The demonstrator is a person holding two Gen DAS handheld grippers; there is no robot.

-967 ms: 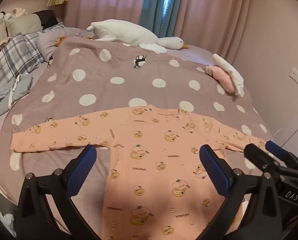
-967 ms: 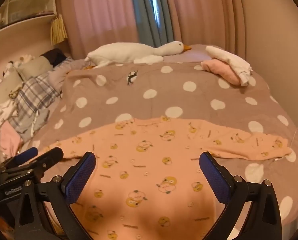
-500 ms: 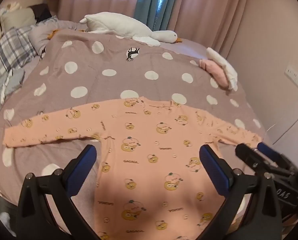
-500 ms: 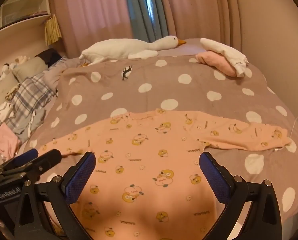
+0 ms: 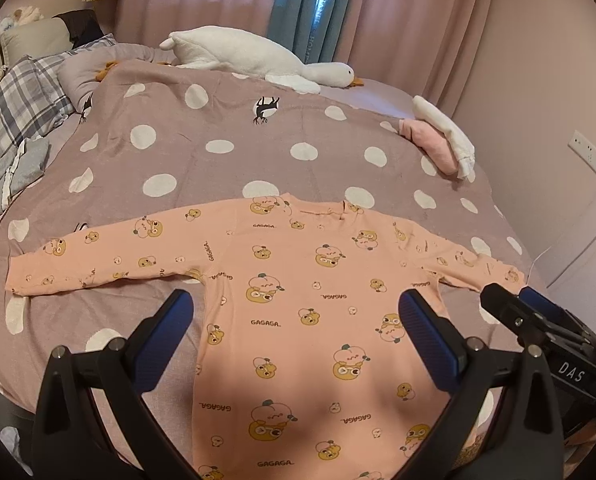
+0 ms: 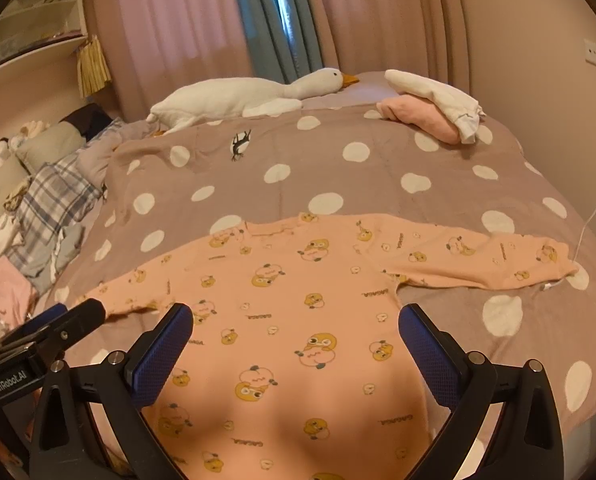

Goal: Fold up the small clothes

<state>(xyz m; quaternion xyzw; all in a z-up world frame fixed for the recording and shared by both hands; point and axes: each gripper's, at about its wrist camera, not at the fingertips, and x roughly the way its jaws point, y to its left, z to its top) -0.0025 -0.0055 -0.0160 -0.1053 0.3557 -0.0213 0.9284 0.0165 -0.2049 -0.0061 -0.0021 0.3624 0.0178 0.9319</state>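
A peach long-sleeved child's top (image 5: 310,292) (image 6: 298,300) with cartoon prints lies flat on the polka-dot bedspread, both sleeves stretched out sideways. My left gripper (image 5: 295,320) hovers open above the top's lower body, nothing between its blue pads. My right gripper (image 6: 295,332) is open too, above the same area a little to the right. In the left wrist view the right gripper (image 5: 538,320) shows at the right edge. The left gripper (image 6: 57,328) appears at the left edge of the right wrist view.
A white plush goose (image 5: 257,56) lies at the far side of the bed. Folded pink and white clothes (image 5: 442,140) sit at the far right corner. Plaid bedding and loose garments (image 5: 13,120) are heaped on the left. A wall (image 5: 558,80) runs along the right.
Both grippers have risen and drawn back from the top, so more of the garment and bed shows. The top itself lies unchanged.
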